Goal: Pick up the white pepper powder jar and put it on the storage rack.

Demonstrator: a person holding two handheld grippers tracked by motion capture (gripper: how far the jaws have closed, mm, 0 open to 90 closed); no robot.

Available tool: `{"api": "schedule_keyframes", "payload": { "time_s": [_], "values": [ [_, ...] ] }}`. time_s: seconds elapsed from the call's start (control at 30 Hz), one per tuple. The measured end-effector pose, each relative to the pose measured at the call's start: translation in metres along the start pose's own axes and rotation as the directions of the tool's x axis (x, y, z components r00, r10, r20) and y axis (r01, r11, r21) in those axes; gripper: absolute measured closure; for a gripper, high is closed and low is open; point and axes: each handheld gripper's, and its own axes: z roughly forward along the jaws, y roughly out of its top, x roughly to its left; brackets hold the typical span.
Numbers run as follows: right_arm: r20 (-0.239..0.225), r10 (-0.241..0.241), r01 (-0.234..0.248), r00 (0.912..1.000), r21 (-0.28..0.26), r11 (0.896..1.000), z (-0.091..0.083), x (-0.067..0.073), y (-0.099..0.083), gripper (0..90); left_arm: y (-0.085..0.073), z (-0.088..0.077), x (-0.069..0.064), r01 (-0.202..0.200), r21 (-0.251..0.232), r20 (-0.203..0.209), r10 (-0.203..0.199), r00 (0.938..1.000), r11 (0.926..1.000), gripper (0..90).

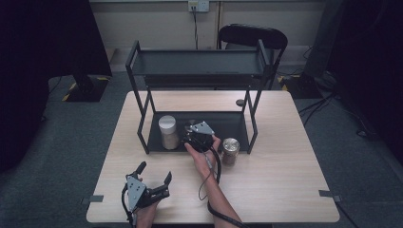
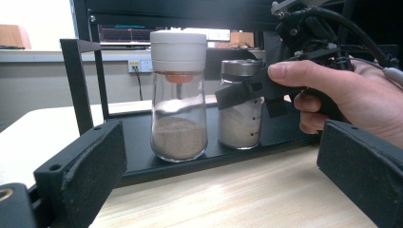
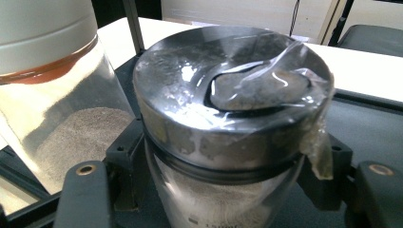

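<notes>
- While the right gripper reached into the lower tier of a black two-tier rack at the centre of the counter, its fingers were closed around a steel-lidded jar of pale powder.
- In the right gripper view, that jar sat between the two black fingers, gripped just below its lid, which was covered with crinkled clear film.
- A white-capped glass jar holding brownish powder stood at the gripped jar's 9 o'clock on the same tier, just beside it.
- Another steel-lidded jar stood on the counter in front of the rack, at about 4 o'clock from the right gripper.
- The left gripper rested near the counter's front edge, at 7 o'clock from the rack, its fingers spread open and empty.
- The step in hand looked like setting the gripped jar on the lower tier or lifting it off; I could not tell which.
- Either way, the next move called for keeping the jar upright and clear of its white-capped neighbour and the rack's posts.
</notes>
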Motion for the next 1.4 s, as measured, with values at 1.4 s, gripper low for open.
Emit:
{"api": "schedule_keyframes", "payload": {
  "time_s": [1.4],
  "values": [
    [-0.013, 0.04, -0.04, 0.9991, -0.056, 0.998, -0.013, -0.002, -0.002, 0.9, 0.0, 0.0, 0.001, -0.003, 0.0, 0.005, 0.003, 1.0, 1.0, 1.8]
  ]
}}
